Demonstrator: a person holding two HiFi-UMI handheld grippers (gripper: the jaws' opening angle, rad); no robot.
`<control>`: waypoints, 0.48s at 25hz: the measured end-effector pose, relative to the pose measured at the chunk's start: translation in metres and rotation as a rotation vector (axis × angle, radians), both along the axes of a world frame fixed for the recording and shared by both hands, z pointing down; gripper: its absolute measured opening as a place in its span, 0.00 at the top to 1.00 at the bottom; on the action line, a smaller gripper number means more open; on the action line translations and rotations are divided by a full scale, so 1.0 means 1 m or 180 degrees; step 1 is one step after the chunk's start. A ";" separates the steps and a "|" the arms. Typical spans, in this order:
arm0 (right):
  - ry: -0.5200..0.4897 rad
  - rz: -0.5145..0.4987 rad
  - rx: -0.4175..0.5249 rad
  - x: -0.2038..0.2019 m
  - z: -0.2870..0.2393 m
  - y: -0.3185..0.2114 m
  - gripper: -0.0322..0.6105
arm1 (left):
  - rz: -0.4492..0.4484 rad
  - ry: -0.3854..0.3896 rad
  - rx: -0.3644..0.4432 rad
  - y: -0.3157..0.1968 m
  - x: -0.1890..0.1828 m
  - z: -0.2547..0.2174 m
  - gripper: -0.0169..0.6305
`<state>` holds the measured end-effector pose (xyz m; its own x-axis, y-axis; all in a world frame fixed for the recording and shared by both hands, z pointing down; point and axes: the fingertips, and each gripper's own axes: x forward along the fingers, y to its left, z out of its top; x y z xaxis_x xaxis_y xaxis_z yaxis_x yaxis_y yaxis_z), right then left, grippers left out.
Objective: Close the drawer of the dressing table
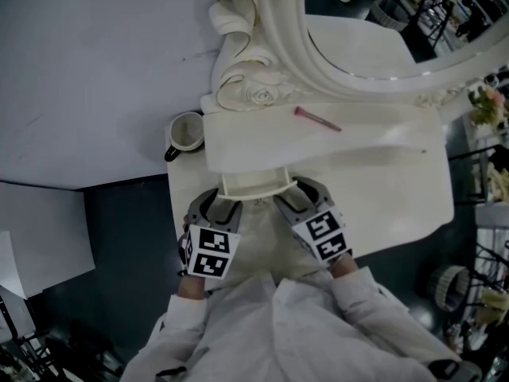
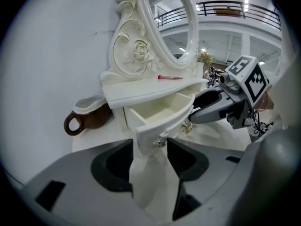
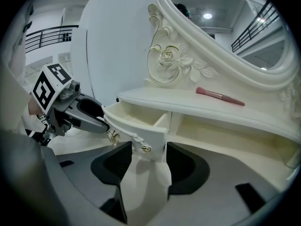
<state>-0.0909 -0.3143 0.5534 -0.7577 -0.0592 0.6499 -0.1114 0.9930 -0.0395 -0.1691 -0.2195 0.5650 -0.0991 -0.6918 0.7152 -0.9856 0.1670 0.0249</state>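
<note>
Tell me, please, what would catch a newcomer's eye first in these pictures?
The small drawer stands pulled out from the white dressing table, with the left tool and right tool at its front corners, jaws apart. Above it curls the carved mirror frame, and a pink stick lies on the shelf. A mug sits at the table's left edge.

A large hall; railed upper gallery [image 2: 235, 6], white backdrop board [image 1: 87, 62] behind dressing table [image 1: 398, 189]
</note>
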 end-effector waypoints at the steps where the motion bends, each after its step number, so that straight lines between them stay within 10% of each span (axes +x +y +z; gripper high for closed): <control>1: -0.0005 0.0010 0.0001 0.000 0.000 -0.001 0.63 | -0.0015 0.0005 0.0008 0.000 -0.001 0.000 0.65; 12: -0.0041 0.0110 -0.0016 -0.012 0.002 -0.010 0.63 | -0.0132 -0.0047 -0.0003 -0.010 -0.015 0.001 0.65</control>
